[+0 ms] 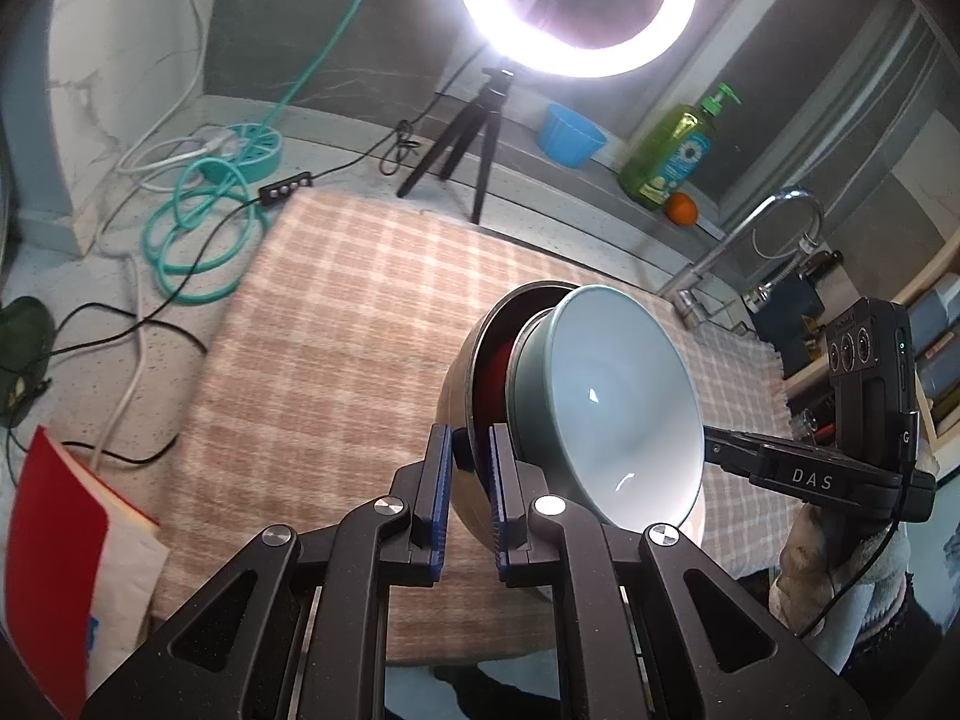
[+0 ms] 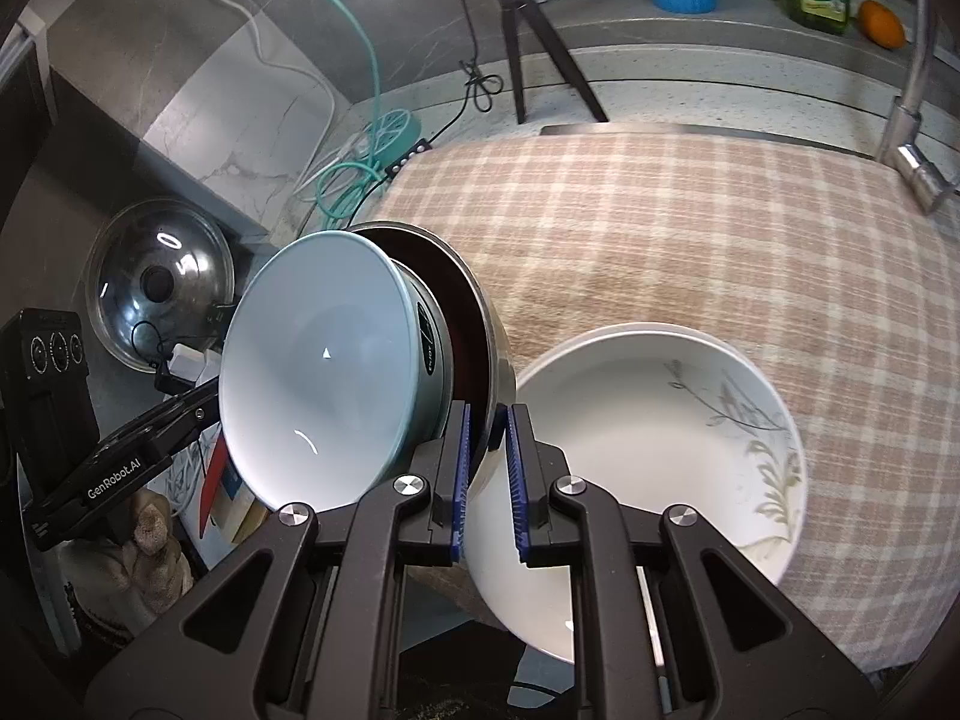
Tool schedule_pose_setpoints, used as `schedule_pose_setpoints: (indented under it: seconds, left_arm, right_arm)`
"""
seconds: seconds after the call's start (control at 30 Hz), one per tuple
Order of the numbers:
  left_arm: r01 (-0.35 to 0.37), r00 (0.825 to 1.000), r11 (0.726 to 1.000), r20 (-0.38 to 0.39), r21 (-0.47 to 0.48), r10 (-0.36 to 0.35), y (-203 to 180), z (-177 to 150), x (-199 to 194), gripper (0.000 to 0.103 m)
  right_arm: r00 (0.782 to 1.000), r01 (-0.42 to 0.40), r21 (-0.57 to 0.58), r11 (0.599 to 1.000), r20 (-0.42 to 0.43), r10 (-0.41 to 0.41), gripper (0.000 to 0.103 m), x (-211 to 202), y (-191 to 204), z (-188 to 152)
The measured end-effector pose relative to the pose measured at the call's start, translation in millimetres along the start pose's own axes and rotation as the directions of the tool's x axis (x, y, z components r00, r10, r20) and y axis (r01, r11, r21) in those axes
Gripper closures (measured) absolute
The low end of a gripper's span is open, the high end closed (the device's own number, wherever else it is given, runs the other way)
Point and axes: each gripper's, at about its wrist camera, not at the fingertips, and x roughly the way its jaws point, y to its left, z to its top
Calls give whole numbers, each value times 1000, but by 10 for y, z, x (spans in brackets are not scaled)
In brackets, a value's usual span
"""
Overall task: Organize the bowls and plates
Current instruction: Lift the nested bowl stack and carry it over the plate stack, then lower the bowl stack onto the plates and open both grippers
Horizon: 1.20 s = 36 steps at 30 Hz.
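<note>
Two grippers share one load. We find the left gripper (image 1: 469, 480) and the right gripper (image 2: 486, 468) each clamped tight on opposite sides of the steel bowl's (image 1: 462, 396) rim, holding it tipped on edge above the checked cloth (image 1: 312, 324). A blue bowl (image 1: 606, 396) is nested inside, leaning outward. A white plate (image 2: 648, 444) lies on the cloth beneath. We judge the steel stiff and slick, the blue bowl glazed, breakable and loose in its seat; the rim is the sound hold.
</note>
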Motion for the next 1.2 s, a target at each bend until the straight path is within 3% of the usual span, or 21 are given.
schedule_pose_setpoints:
  seconds: [0.63,1.2]
  left_arm:
    - [81,992,994,-105,70,-73,-683,-192,460,95]
    - [65,989,997,-136,42,-59,-771,-273,638,95]
  right_arm:
    - [997,78,114,990,11,-79,90,-409,-761,-363]
    - [997,78,137,988,-12,-77,90,-354,-978,-453]
